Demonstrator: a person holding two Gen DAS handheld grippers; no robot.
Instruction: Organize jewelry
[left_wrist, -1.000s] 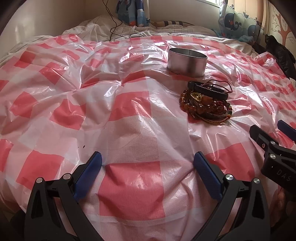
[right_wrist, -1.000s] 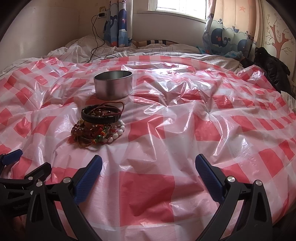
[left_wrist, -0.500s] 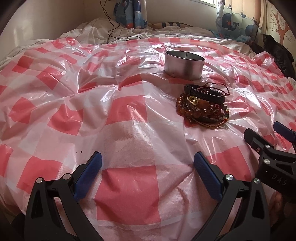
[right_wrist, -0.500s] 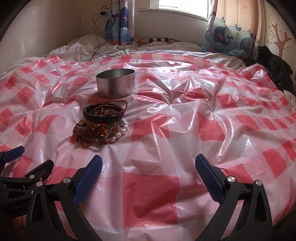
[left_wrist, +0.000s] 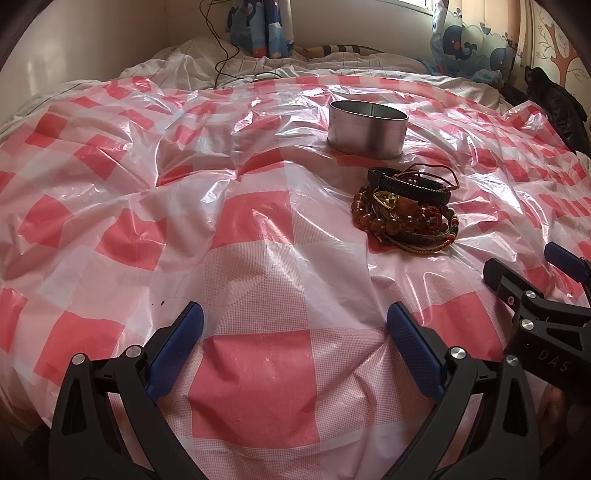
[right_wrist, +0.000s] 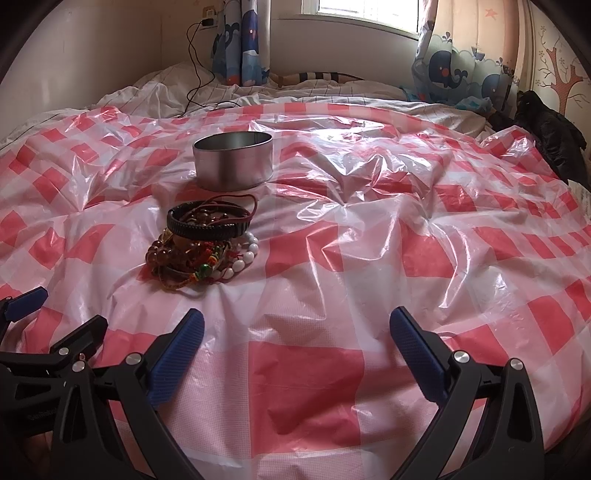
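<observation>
A pile of bracelets (left_wrist: 406, 210) lies on the red-and-white checked plastic sheet (left_wrist: 258, 229): a black braided band on top, amber, white and coloured beads below. It also shows in the right wrist view (right_wrist: 203, 243). A round metal tin (left_wrist: 367, 129), open on top, stands just behind the pile and shows in the right wrist view (right_wrist: 233, 160). My left gripper (left_wrist: 295, 347) is open and empty, near and left of the pile. My right gripper (right_wrist: 295, 343) is open and empty, near and right of it.
The sheet covers a bed and is wrinkled. White bedding and a black cable (right_wrist: 195, 74) lie at the far end under whale-print curtains (right_wrist: 443, 70). A black garment (right_wrist: 550, 133) lies at the far right edge.
Both grippers have tilted up a little, so the tin and bracelets sit lower in each view. Both stay open. The jewelry and tin have not moved.
</observation>
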